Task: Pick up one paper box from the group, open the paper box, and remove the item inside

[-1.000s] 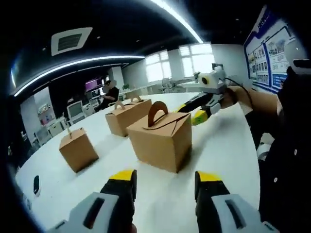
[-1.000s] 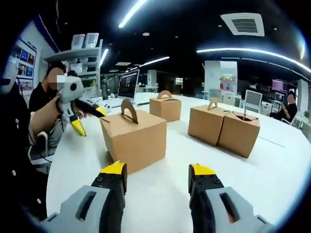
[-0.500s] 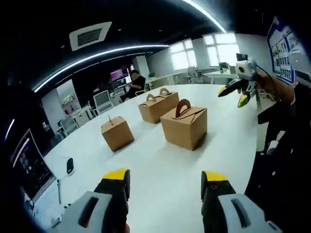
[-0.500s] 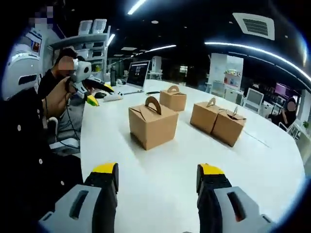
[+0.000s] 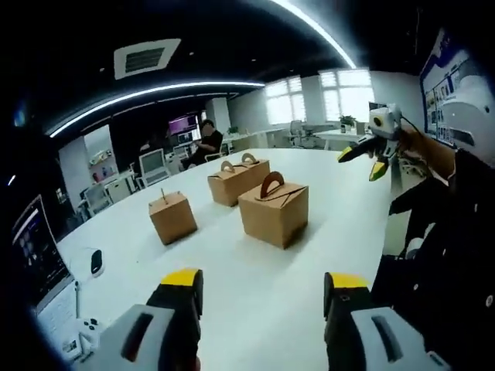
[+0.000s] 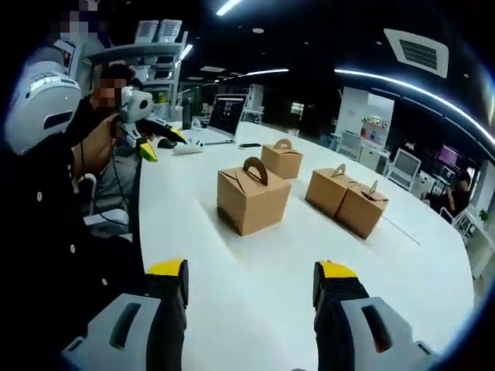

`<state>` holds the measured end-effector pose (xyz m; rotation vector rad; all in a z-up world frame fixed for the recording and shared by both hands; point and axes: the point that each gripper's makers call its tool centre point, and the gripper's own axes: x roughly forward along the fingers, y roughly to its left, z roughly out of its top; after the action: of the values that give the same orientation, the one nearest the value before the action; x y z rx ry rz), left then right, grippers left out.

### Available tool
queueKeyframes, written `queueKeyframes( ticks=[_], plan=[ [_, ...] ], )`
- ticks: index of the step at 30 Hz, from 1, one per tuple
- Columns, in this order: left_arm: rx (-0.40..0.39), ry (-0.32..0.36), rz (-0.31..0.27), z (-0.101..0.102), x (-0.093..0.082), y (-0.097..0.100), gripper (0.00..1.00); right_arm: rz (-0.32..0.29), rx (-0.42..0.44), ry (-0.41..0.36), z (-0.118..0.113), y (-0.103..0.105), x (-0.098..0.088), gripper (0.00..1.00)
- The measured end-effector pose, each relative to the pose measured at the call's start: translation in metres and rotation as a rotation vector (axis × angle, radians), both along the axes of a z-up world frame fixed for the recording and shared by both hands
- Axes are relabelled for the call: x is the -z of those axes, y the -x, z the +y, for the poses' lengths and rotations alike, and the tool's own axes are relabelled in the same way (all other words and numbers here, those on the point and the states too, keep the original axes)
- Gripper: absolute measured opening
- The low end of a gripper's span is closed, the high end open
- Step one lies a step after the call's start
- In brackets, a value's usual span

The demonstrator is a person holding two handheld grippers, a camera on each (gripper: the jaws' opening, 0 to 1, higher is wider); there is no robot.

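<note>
White table (image 5: 263,286) carried four closed boxes; the nearest box (image 5: 273,213) sat mid-table, untouched. You held your left gripper (image 5: 263,290) and right gripper (image 6: 249,280) above the near edge, both released, empty.

Grey claw (image 5: 263,290) bodies with slotted tops, yellow-tipped black jaws, dark buttoned sleeve (image 6: 54,232)

four brown paper boxes (image 6: 253,199) (image 6: 282,159) (image 6: 330,190) (image 6: 363,209) with handles on one white table (image 6: 255,286); one laptop (image 6: 223,120), one phone (image 6: 249,145).
</note>
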<state>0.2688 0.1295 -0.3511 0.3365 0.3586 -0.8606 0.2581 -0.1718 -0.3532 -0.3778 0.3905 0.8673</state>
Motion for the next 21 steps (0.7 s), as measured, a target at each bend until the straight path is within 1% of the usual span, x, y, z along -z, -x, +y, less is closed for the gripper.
queueKeyframes(
  ticks=[3,6,8,10,13,14,17,19,21],
  plan=[
    [0.027,0.006,-0.015,-0.009,0.001,-0.007,0.72,0.002,-0.010,-0.008,0.008,-0.001,0.001,0.65],
    [0.078,0.003,-0.009,-0.023,0.007,-0.016,0.77,0.007,-0.023,-0.018,0.019,0.002,0.002,0.65],
    [0.119,-0.019,-0.012,-0.033,0.012,-0.025,0.77,0.009,-0.038,-0.010,0.025,0.003,0.005,0.65],
    [0.171,-0.048,-0.048,-0.044,0.015,-0.035,0.80,0.009,-0.049,-0.002,0.031,0.004,0.007,0.65],
    [0.203,-0.074,-0.105,-0.057,0.018,-0.058,0.90,0.011,-0.066,-0.014,0.041,0.002,0.008,0.65],
    [0.224,-0.076,-0.115,-0.063,0.019,-0.064,0.91,0.012,-0.070,-0.018,0.044,0.000,0.008,0.65],
    [0.263,-0.033,-0.086,-0.079,0.022,-0.080,0.91,0.006,-0.079,-0.014,0.052,-0.004,0.010,0.64],
    [0.280,-0.017,-0.077,-0.089,0.025,-0.093,0.91,0.000,-0.091,-0.002,0.057,-0.006,0.011,0.64],
    [0.313,0.001,-0.060,-0.101,0.030,-0.103,0.90,0.005,-0.100,-0.005,0.060,-0.006,0.010,0.64]
  ],
)
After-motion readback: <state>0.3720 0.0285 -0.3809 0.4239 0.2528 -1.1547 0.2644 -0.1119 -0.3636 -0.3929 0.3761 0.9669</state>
